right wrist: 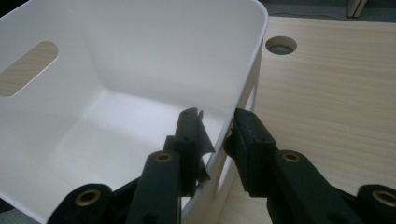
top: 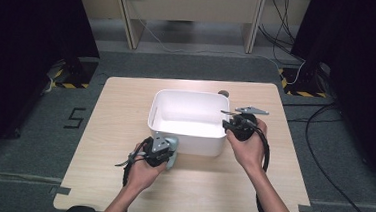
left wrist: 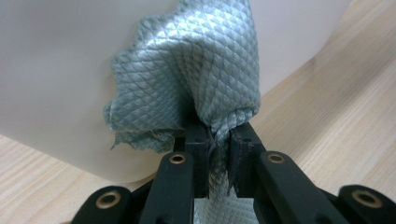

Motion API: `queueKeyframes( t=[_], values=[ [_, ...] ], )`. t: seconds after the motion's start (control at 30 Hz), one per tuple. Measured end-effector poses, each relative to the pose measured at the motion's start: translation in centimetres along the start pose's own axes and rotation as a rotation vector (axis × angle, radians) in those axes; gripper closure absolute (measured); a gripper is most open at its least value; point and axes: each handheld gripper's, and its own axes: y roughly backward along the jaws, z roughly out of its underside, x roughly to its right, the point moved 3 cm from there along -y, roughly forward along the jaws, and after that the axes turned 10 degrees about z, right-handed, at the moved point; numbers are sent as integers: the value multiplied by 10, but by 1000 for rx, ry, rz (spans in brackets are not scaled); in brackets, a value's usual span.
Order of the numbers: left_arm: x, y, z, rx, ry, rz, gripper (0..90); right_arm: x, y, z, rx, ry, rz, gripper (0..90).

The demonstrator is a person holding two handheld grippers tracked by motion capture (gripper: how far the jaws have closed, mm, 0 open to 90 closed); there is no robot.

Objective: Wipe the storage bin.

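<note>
Left gripper (top: pixel 165 153): sitting at the near outer wall of the white bin (top: pixel 174 135), close to its near-left corner, with the person's left hand (top: pixel 144 170) behind it.
Left gripper jaws: pinching a bunched fold of the grey cloth (left wrist: pixel 196 84); the left gripper view is showing fabric squeezed in the narrow gap between the two black jaws.
Grey cloth: fanning out past the jaw tips and lying against the bin's outer wall, as far as the left gripper view shows; in the high view it is showing just beside the gripper, at the bin's near side.
Right gripper (right wrist: pixel 217 128): straddling the right-hand wall of the bin, one jaw inside the bin and the other outside.
Right gripper jaws: closing around the wall near its rim; whether both pads are pressing on the plastic cannot be told, a thin gap appearing to show at the outer jaw.
White bin: standing upright on the wooden table (top: pixel 114 131), near its middle.
Table hole (right wrist: pixel 281 45): lying just beyond the bin's far right corner.
Right hand (top: pixel 248 148): resting beside the bin's right wall.
</note>
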Motion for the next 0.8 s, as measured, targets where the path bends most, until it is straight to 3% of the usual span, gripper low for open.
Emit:
queueKeyframes(
  t=[0.8],
  values=[
    [-1,-12,9,-34,8,2,804,0,0,0,1,-3,-1,724]
  ],
)
